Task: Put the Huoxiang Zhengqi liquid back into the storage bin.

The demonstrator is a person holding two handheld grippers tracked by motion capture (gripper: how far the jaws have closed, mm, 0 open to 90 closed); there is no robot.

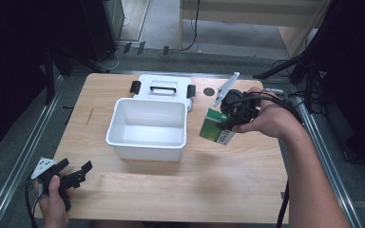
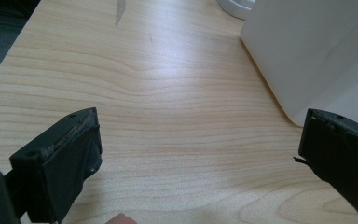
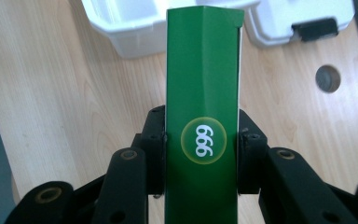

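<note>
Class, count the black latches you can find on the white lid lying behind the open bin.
2. One black latch sits at the lid's left end, the other at its right end. The bin covers the lid's near edge, so more may be hidden.

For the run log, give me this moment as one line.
right gripper: shut on green box, beside white bin | left gripper: open, idle over table | lid: behind bin

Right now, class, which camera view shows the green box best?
The right gripper view: the green box stands close up, clamped between the right hand-held gripper jaws, its 999 label readable. The high view shows it small and tilted beside the white bin.
</note>
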